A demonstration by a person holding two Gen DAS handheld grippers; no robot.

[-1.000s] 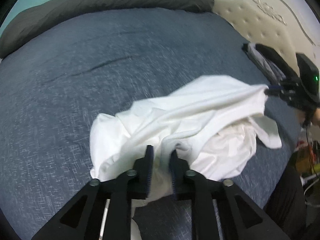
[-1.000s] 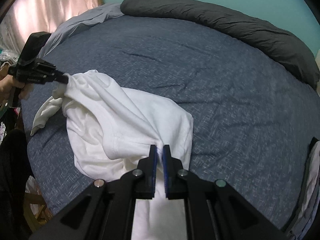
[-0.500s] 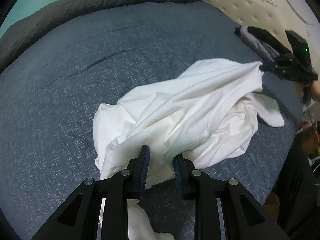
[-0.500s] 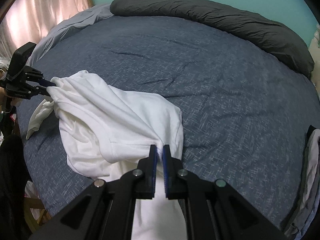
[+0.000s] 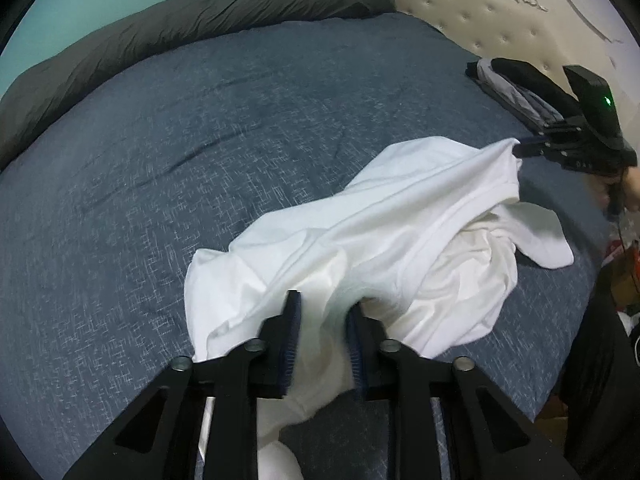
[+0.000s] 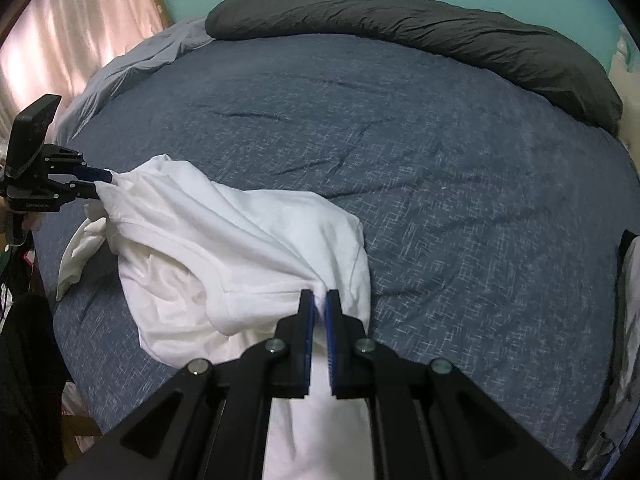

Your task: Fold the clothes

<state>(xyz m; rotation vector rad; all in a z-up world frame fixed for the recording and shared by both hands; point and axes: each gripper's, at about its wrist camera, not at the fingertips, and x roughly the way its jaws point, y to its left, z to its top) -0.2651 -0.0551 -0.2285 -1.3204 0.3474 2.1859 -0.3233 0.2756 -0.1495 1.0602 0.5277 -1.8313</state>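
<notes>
place: home bedroom | cues: blue bedspread (image 5: 200, 160), tufted headboard (image 5: 500, 20) upper right, curtain (image 6: 60, 40) upper left

Both cameras ride close behind their own fingers, tipped steeply down at the bed (image 5: 200, 152). Left view faces across toward the headboard (image 5: 500, 20); right view faces toward the curtain (image 6: 60, 40). Both share the white garment (image 5: 380, 232) and each catches the opposite tool at its edge.
</notes>
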